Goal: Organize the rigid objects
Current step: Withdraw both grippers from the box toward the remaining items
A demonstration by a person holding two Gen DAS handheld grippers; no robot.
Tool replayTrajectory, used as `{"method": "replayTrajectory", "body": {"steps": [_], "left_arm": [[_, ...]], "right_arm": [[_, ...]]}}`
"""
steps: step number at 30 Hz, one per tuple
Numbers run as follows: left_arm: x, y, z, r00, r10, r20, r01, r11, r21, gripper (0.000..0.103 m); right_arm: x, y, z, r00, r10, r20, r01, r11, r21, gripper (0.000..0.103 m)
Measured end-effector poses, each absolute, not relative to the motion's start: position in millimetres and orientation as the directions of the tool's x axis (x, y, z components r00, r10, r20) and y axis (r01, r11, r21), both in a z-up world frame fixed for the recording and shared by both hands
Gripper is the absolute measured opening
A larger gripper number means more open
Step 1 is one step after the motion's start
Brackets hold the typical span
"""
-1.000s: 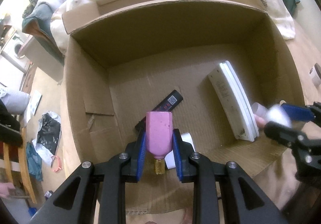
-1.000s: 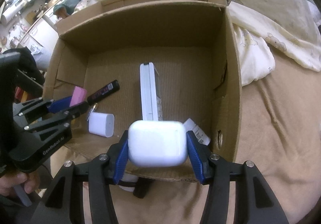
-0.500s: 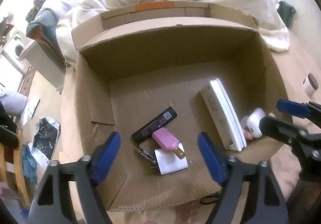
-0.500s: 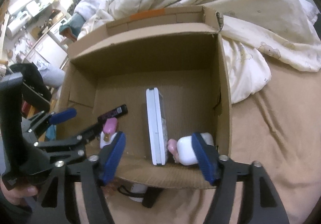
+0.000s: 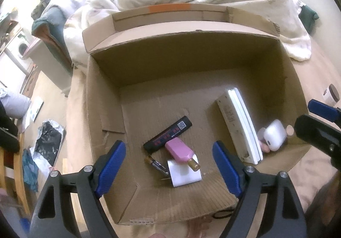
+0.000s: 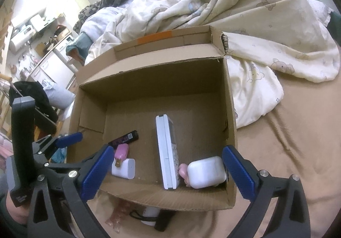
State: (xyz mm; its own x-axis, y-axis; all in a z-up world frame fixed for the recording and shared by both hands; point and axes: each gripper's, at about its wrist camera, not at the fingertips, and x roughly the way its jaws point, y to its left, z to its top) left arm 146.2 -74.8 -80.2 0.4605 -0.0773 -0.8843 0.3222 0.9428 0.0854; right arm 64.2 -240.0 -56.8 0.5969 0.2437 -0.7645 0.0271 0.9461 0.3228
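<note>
Left wrist view: box point(image 5: 102, 110) fills the middle of the frame, flaps up, on a tan sheet point(image 6: 287, 152).
Left gripper point(image 5: 170, 163): jaws wide apart, nothing between the pads; they have just been opening (the pink bottle lies loose below them).
Pink bottle point(image 5: 180, 150): on the box floor, lower centre, gold cap resting on a white block point(image 5: 185, 174).
Black stick point(image 5: 168, 136): touching the bottle's upper side, slanting up to the right.
Battery point(image 5: 156, 164): just left of the white block.
White slab point(image 5: 240, 127): on edge, right of centre in the box.
Earbud case point(image 5: 275, 134): lower right corner of the box, just beside the slab, a small pink thing between them.
Right wrist view, right gripper point(image 6: 168, 169): jaws spread wide, just been opening, empty; the case sits below, clear of both pads.
Duvet point(image 6: 234, 14): heaped behind the box, upper half of the frame.
</note>
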Motion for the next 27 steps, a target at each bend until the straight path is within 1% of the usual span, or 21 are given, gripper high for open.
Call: {"method": "replayTrajectory", "body": {"steps": [9,15,27], "left_arm": [[140,-63,-62,0.478,-0.079,-0.875,0.281,0.957,0.067,0.082],[124,-42,-49,0.442,-0.072,-0.894,0.197,0.980,0.019,0.082],[73,-23,-24,0.449,-0.075,-0.891,0.243,0.969,0.040,0.082]], "right_arm": [[57,-244,-48,0.625,0.249,-0.740,0.026,0.941,0.338,0.103],[43,-250,-43,0.632,0.241,-0.737,0.038,0.940,0.340,0.103],[-5,-254,-8,0.661,0.235,-0.713,0.058,0.931,0.361,0.103]]}}
